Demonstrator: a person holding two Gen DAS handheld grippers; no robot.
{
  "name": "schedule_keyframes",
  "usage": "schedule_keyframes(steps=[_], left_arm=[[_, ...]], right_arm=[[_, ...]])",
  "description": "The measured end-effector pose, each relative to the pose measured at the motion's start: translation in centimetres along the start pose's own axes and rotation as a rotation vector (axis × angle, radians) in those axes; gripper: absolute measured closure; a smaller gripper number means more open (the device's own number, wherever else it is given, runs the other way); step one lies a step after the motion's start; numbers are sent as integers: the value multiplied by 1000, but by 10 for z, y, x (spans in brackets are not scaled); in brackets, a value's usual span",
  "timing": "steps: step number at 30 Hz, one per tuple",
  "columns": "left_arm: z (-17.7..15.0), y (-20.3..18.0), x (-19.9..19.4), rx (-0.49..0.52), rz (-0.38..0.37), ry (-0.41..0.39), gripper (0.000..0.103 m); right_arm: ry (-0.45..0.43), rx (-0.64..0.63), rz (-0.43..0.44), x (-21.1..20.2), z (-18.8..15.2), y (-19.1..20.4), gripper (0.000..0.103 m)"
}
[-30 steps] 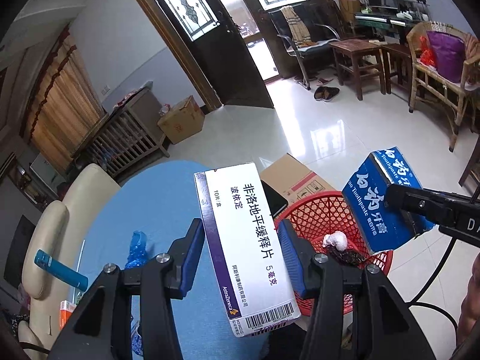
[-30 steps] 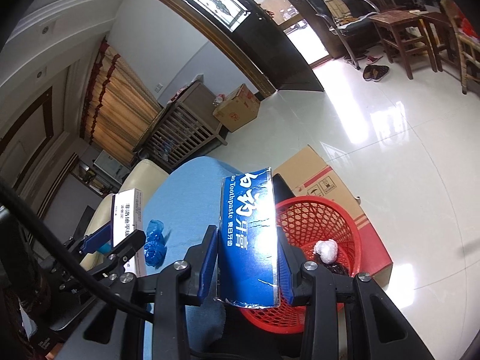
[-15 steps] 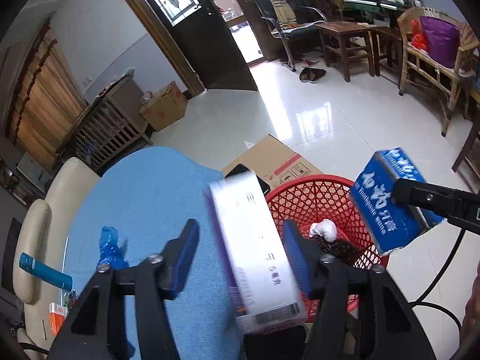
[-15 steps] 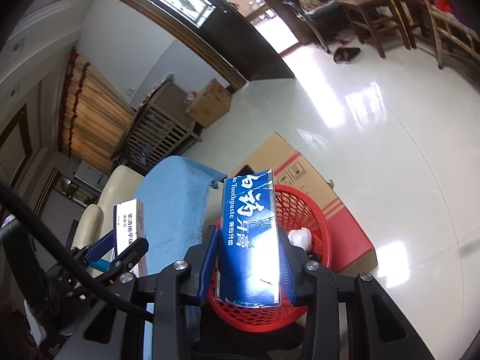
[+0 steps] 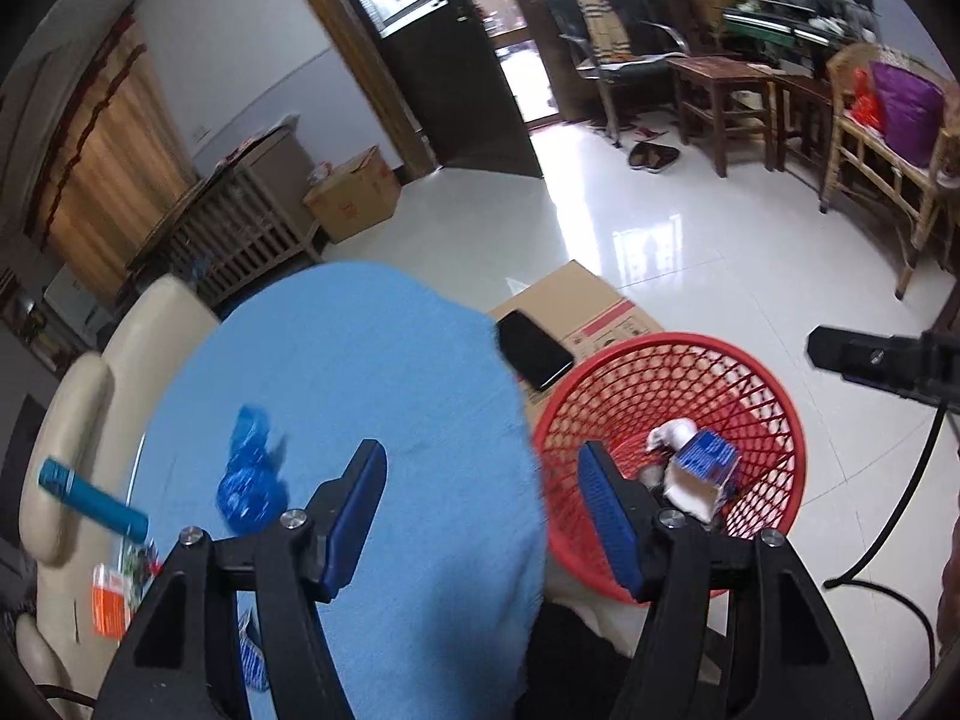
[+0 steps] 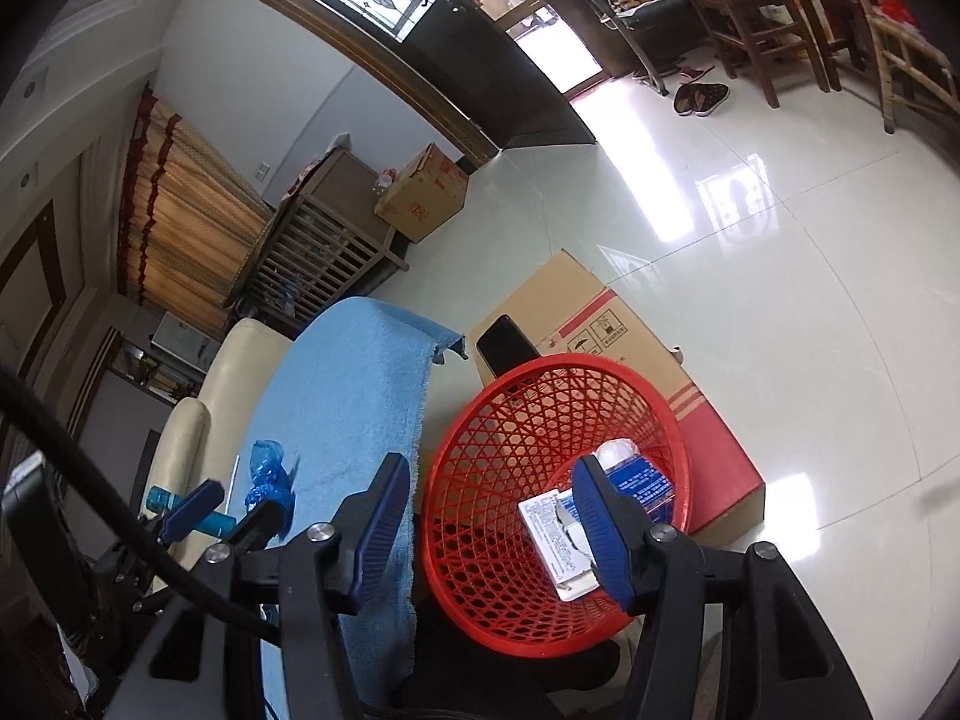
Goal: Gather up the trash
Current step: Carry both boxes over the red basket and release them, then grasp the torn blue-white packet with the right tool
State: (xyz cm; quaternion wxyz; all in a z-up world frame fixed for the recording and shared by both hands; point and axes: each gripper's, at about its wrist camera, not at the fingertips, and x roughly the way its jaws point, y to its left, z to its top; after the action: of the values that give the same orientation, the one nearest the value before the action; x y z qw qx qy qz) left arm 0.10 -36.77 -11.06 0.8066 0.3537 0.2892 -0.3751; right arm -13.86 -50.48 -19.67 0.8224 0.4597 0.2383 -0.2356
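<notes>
The red mesh basket (image 5: 774, 420) (image 6: 480, 438) stands beside the blue cloth-covered table (image 5: 360, 372) (image 6: 354, 384). A blue toothpaste box (image 5: 705, 459) (image 6: 645, 480) and a white medicine box (image 6: 549, 534) lie inside it with a white paper wad (image 5: 669, 435). My left gripper (image 5: 483, 507) is open and empty over the table's right edge. My right gripper (image 6: 492, 522) is open and empty above the basket. Crumpled blue plastic (image 5: 249, 474) (image 6: 270, 480) lies on the cloth.
A cardboard box (image 5: 576, 306) (image 6: 606, 324) with a black phone (image 5: 534, 348) on it sits behind the basket. A teal tube (image 5: 93, 501) and an orange packet (image 5: 111, 600) lie at the table's left. A cream sofa (image 5: 78, 396), wooden chairs (image 5: 876, 138) and shiny floor surround.
Both grippers opened. The white medicine box left my left gripper and the blue toothpaste box left my right gripper; both now lie in the red basket.
</notes>
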Motion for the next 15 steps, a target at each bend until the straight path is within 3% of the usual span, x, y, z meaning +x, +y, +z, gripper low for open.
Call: schedule_keyframes(steps=[15], left_arm=[[-43, 112, -39, -280, 83, -18, 35]], right_arm=[[20, -151, 23, 3, -12, 69, 42]])
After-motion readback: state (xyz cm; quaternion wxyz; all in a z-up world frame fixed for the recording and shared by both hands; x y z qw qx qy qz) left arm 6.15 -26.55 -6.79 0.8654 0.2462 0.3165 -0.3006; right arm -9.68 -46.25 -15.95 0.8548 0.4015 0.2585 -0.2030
